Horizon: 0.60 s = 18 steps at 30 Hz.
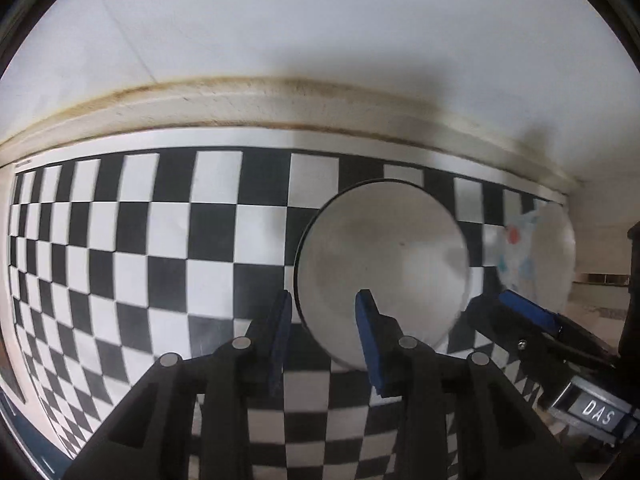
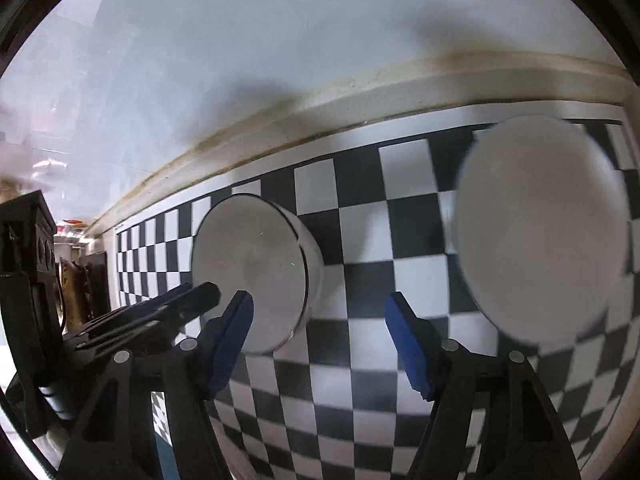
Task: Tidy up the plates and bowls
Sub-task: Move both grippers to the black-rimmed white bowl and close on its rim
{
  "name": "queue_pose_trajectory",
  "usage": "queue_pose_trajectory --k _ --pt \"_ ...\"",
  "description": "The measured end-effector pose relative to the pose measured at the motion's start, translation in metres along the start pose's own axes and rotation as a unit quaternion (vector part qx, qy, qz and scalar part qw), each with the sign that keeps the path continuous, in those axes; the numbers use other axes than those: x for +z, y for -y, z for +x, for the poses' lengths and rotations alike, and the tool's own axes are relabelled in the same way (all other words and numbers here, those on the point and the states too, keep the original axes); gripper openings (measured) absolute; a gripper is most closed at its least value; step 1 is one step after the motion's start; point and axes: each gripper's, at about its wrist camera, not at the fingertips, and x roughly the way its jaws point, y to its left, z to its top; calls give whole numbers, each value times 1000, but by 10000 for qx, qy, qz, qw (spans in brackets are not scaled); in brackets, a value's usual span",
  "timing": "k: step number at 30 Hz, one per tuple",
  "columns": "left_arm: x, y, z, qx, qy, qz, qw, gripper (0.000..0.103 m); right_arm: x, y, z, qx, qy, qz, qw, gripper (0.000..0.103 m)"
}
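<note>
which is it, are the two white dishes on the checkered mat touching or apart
Apart. The right wrist view shows whole squares of the checkered mat between the black-rimmed bowl and the white dish.

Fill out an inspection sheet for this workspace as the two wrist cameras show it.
Surface: checkerboard mat, black and white squares, running up to a stained ledge below the wall.
Job's things: white bowl standing on the mat; second white dish to its right, blurred, with coloured marks on its outside.
Clutter: nothing seen on the mat.
Grippers: left gripper open, straddling the bowl's near rim, not pressing; right gripper open, nothing between its fingers.
Cables: nothing seen.
Surroundings: white wall; dark furniture at far left.
</note>
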Motion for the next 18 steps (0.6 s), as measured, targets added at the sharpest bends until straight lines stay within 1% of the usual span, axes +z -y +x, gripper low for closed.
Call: queue_pose_trajectory --k 1,4,6,7,8,9,11,13,18 --pt "3 -1 6 -27 -57 -21 10000 30 3 0 7 -22 -49 -2 10000 65" --pt "8 -6 17 -178 -153 -100 9997 29 10 2 27 31 -203 22 9998 53" --pt "12 -8 21 -320 -176 -138 9992 29 12 4 34 97 -281 62 9995 39" --pt "13 -7 22 -341 -181 -141 9992 29 13 5 39 146 -332 91 9993 37" --pt "15 -7 23 -354 -198 -137 9991 29 14 5 42 176 -366 115 9991 30" --pt "16 -8 24 -363 -204 -139 9990 28 15 6 45 198 -393 135 9989 20" --pt "17 -9 24 -352 -191 -168 9991 25 17 6 49 86 -405 127 9991 14" --pt "18 -8 22 -346 -172 -136 9992 22 18 6 51 41 -398 100 9991 14" --pt "13 -8 19 -395 -79 -124 9991 22 16 6 51 -80 -365 -41 9993 11"
